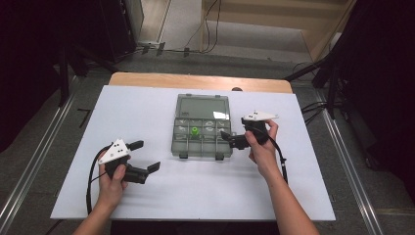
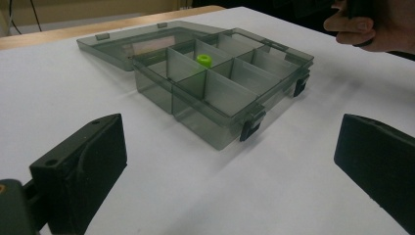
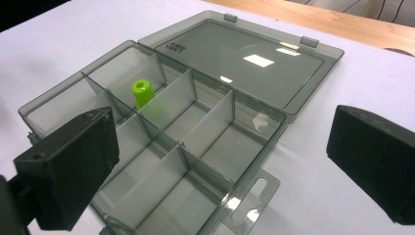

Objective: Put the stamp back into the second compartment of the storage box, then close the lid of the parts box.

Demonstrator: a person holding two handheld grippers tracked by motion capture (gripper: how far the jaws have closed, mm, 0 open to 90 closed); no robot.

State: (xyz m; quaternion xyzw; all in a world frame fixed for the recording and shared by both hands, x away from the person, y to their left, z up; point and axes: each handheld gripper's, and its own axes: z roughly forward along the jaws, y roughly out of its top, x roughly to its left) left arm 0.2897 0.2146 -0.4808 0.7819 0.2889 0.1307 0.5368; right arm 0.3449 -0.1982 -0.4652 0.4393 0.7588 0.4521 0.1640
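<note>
A smoky grey see-through plastic box (image 1: 201, 139) lies in the middle of the white tabletop (image 1: 147, 196), its lid (image 1: 202, 106) swung fully open and lying flat on the far side. Thin walls split the tray into small compartments in rows. A small bright green plastic piece (image 1: 195, 131), short and tube-like with a hole in its top, stands upright in one compartment of the middle part of the tray, in the row nearer the lid; the other compartments look bare. Two dark latches (image 2: 250, 128) hang on the front wall nearest the person.

The left gripper (image 1: 145, 155) is held low over the tabletop, well apart from the box on its left, fingers (image 2: 80, 169) spread wide and touching nothing.

The right gripper (image 1: 229, 137) sits just beside the right edge of the box, held in the right hand (image 1: 262, 147). Its fingers (image 3: 68, 171) are also wide apart and hold nothing, one above the tray's edge, the other over the tabletop.

A small dark mark is moulded into the lid (image 3: 172, 47); it is too blurred to read.
</note>
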